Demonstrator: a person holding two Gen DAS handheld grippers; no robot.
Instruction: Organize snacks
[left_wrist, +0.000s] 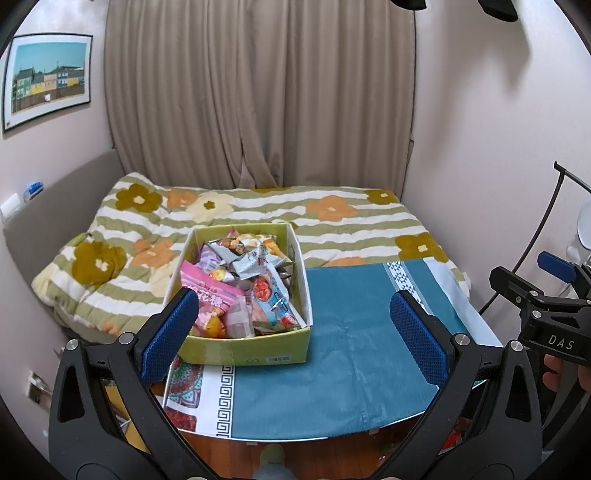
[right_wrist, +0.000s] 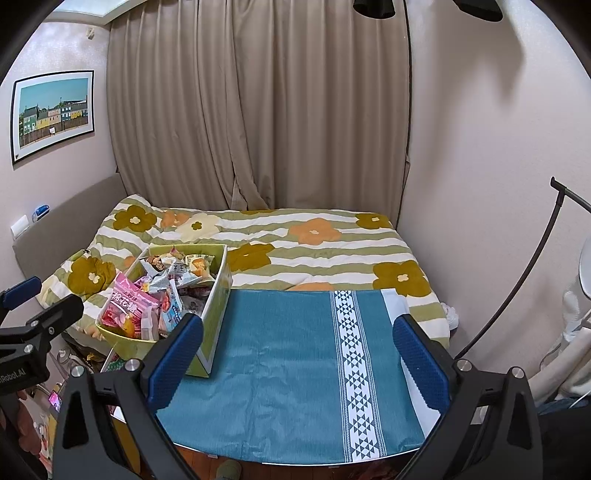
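Box (left_wrist: 255, 347) on worktop (left_wrist: 343, 332): snacks (left_wrist: 236, 288) piled inside, none outside. Both my grippers, left (left_wrist: 295, 332) and right (right_wrist: 297, 354), spread, empty. Sorted or unsorted: undecidable.

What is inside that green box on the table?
The green box holds a loose heap of snack packets: a pink bag in front, a pale blue one beside it, silvery wrappers behind. Whatever lies underneath the heap is covered.

This was a home bedroom. A bed with a flowered quilt (right_wrist: 314, 243) filled the room toward 12 o'clock, beige curtains (right_wrist: 258, 110) behind it, and 1 framed picture (right_wrist: 53, 114) hung at 10 o'clock.
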